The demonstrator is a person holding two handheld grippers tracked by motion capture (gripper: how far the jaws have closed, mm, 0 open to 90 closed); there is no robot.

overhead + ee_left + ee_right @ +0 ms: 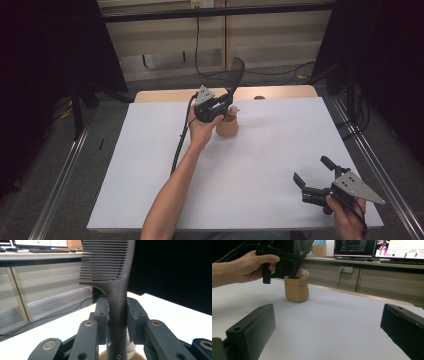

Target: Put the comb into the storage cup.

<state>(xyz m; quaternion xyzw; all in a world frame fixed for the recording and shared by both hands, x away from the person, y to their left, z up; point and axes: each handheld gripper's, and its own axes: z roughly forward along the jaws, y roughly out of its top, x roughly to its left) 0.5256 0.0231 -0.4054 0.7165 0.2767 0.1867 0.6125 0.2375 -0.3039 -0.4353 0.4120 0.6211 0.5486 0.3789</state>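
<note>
A broad white sheet (260, 165) covers the pale wooden table (280, 92), whose bare edge shows along the far side; metal rails (60, 175) run down both flanks of the table over a grey floor; black curtains (50, 45) close off the left and right of the room, and beyond the table stand beige cabinets with dark cables (196, 45) trailing down and across the floor; in the right gripper view, lit computer monitors (372, 248) sit on a long counter behind.

The left gripper (220, 104) is held at the far middle of the sheet, directly over a small tan pot with a rolled rim (227, 126); its jaws are closed tight on the handle of a dark brown plastic comb (110, 282), clamping it from both sides just below the teeth; the comb stands nearly upright, its toothed end rising above the gripper and its lower handle running down into the mouth of the pot; a small pale object (305, 272) also pokes above the pot's rim, too blurred to name; the left hand (249, 266) wraps the gripper's grip just beside the pot.

The right gripper (314, 176) hovers near the sheet's near right corner, well apart from the pot; its jaws stand wide apart with nothing between them, pointing towards the pot.
</note>
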